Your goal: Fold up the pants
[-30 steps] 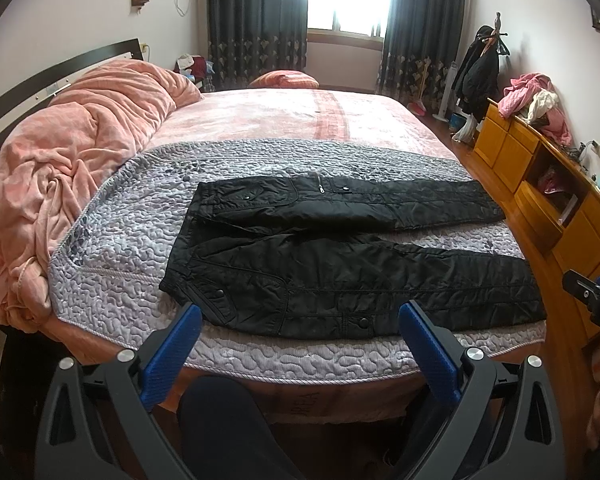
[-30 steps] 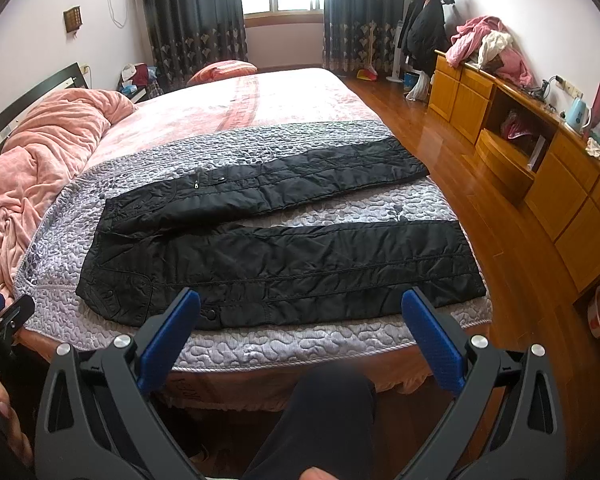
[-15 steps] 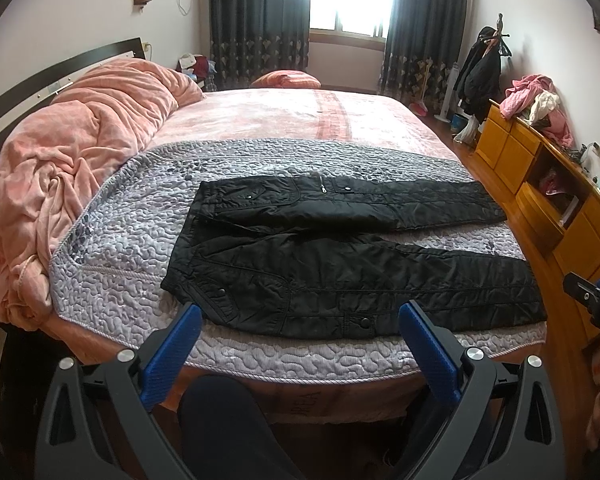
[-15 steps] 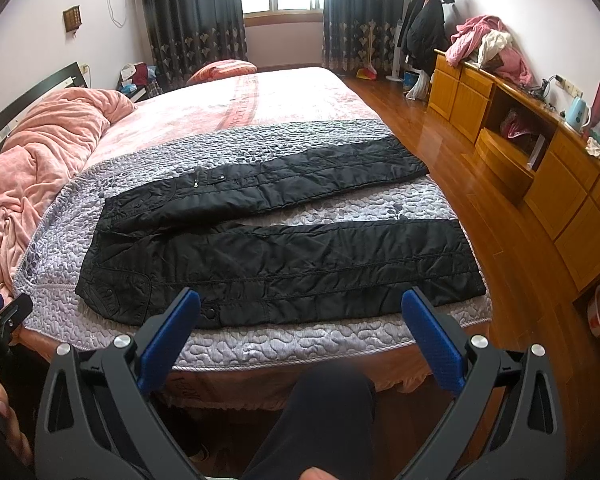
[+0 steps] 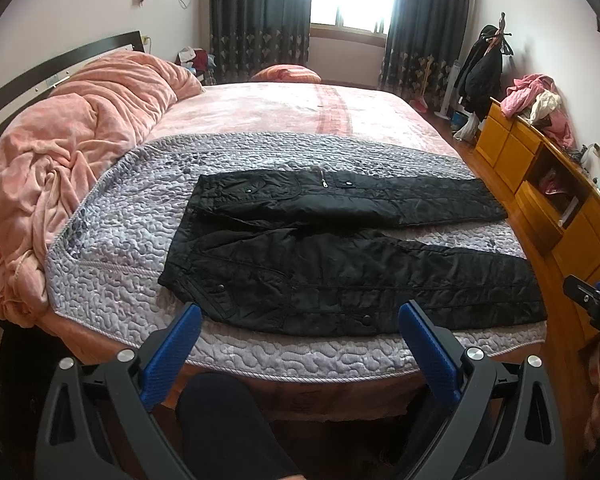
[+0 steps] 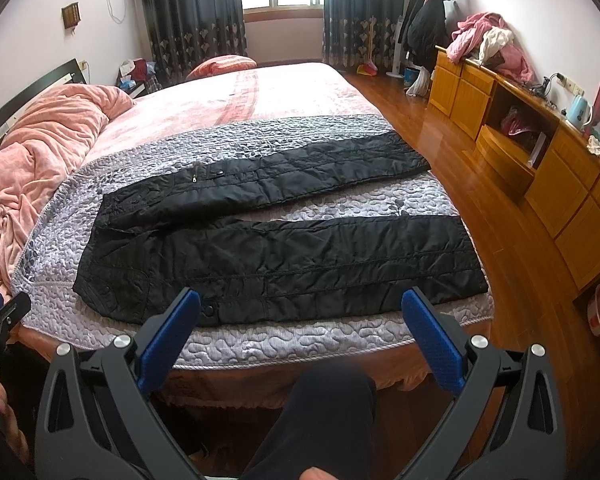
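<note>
Grey quilted cover (image 5: 132, 216) spread over bed (image 5: 284, 112). Black pants (image 5: 340, 256) flat on cover near front edge, waist left, legs splayed apart toward right. Left gripper (image 5: 300, 320) spread wide, holding nothing, short of bed edge. Right gripper (image 6: 300, 312) likewise wide, empty, touching nothing.

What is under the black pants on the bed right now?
The black pants lie spread flat on a grey quilted coverlet, which shows all around them and between the two legs. The pink bedsheet shows beyond it. Anything directly beneath the fabric is covered.
</note>
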Demonstrator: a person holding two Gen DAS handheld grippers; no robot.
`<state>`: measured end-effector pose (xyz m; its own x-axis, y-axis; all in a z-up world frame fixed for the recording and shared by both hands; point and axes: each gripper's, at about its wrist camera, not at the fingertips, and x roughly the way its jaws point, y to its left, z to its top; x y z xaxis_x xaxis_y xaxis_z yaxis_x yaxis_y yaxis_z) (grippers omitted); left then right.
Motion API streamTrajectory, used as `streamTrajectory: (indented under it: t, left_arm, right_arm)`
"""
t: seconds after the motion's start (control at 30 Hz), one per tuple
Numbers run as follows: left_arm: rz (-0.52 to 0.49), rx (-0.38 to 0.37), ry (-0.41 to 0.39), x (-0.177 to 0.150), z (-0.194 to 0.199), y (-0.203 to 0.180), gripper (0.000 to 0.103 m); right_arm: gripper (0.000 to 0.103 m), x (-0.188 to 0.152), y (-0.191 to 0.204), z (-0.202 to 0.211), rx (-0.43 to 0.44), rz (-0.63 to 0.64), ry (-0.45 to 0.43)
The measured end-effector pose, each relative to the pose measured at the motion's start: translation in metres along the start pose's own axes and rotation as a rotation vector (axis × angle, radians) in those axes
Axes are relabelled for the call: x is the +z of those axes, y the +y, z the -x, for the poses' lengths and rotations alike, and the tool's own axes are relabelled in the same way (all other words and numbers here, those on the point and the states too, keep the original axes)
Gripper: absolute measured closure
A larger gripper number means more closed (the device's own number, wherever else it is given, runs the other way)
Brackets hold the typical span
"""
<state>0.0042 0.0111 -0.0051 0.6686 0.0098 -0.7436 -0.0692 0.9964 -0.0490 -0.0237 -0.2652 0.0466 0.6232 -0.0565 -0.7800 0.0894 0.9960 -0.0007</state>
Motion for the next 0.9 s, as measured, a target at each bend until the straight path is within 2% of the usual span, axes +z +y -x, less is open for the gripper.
streamTrajectory:
  t: [0.1,0.2,0.23,0.33,0.37,0.4,0.43,0.47,0.53,0.57,0.6,0.73,0.77,0.8,0.87,0.9]
  left_arm:
    - [-0.031,0.004,0.025,-0.003,-0.019,0.006,0.004]
    - [-0.070,-0.030,0.128,-0.011,-0.062,0.027,0.005]
    - [-0.053,-0.023,0.133,-0.013,-0.073,0.039,0.010]
    - [0.038,-0.014,0.104,-0.019,-0.106,0.092,0.009]
    - [0.104,-0.021,0.129,-0.020,-0.124,0.119,0.008]
    - [0.138,-0.023,0.160,-0.020,-0.137,0.136,0.008]
    - [0.168,-0.026,0.196,-0.019,-0.149,0.151,0.008]
    - [0.231,-0.063,0.245,-0.018,-0.167,0.176,0.008]
    - [0.372,-0.106,0.278,-0.018,-0.189,0.216,0.008]
    - [0.455,-0.121,0.265,-0.019,-0.201,0.239,0.008]
    - [0.523,-0.128,0.256,-0.020,-0.212,0.257,0.008]
    - [0.671,-0.201,0.283,-0.025,-0.260,0.296,0.012]
    - [0.713,-0.234,0.292,-0.029,-0.270,0.301,0.017]
    - [0.739,-0.257,0.294,-0.032,-0.277,0.303,0.030]
    - [0.783,-0.292,0.327,-0.039,-0.296,0.304,0.038]
    - [0.795,-0.293,0.340,-0.042,-0.303,0.305,0.039]
  right_arm:
    - [0.002,0.001,-0.001,-0.006,0.000,0.011,-0.021]
    - [0.002,-0.002,-0.009,-0.018,-0.007,0.023,-0.101]
    - [0.002,-0.002,-0.013,-0.027,-0.002,0.028,-0.091]
    - [0.005,-0.006,-0.034,-0.069,0.094,0.007,0.001]
    - [0.014,-0.008,-0.041,-0.079,0.116,-0.011,0.014]
    - [0.035,-0.010,-0.044,-0.088,0.128,-0.023,0.031]
    - [0.046,-0.012,-0.048,-0.099,0.145,-0.036,0.059]
    - [0.049,-0.015,-0.055,-0.114,0.172,-0.060,0.103]
    - [0.033,-0.019,-0.061,-0.134,0.236,-0.107,0.157]
    - [0.019,-0.022,-0.069,-0.144,0.266,-0.152,0.175]
    - [0.013,-0.024,-0.073,-0.151,0.282,-0.188,0.183]
    - [0.013,-0.034,-0.097,-0.186,0.335,-0.322,0.253]
    - [0.013,-0.036,-0.104,-0.195,0.337,-0.366,0.278]
    - [0.013,-0.039,-0.109,-0.202,0.341,-0.401,0.297]
    - [0.013,-0.045,-0.116,-0.209,0.342,-0.443,0.317]
    - [0.013,-0.048,-0.119,-0.211,0.337,-0.454,0.324]
